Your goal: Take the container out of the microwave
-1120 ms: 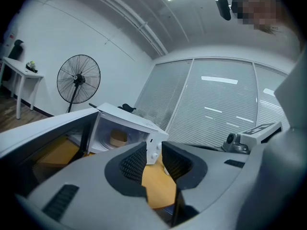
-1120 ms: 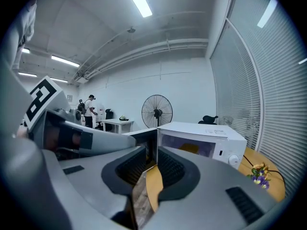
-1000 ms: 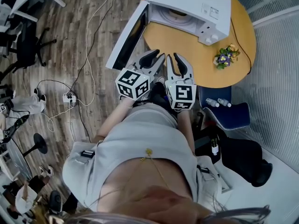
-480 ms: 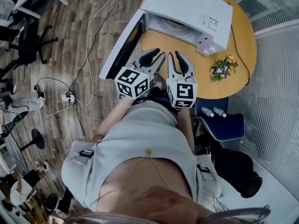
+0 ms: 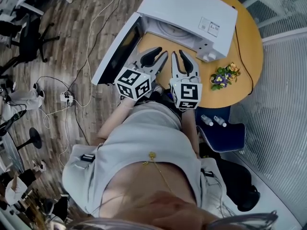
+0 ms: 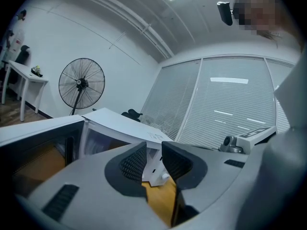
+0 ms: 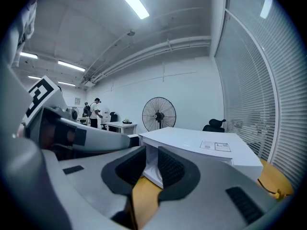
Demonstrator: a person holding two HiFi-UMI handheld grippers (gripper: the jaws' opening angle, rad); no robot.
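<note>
Fan beyond microwave, gripper views only

In the head view, the microwave hides nearly all of its own inside beneath its roof, so what sits there cannot be told. The frame's top edge cuts off the tabletop. The label is too small to read. The distant person at middle left of the right gripper view is too small to make out.

— What colour is the microwave?
— White, on an orange-yellow surface.
— And the tools?
— The left gripper and the right gripper are grey with black jaws and black-and-white square markers.
— Anything else?
— Purple-and-yellow flowers, and a floor of brown wood grain.
</note>
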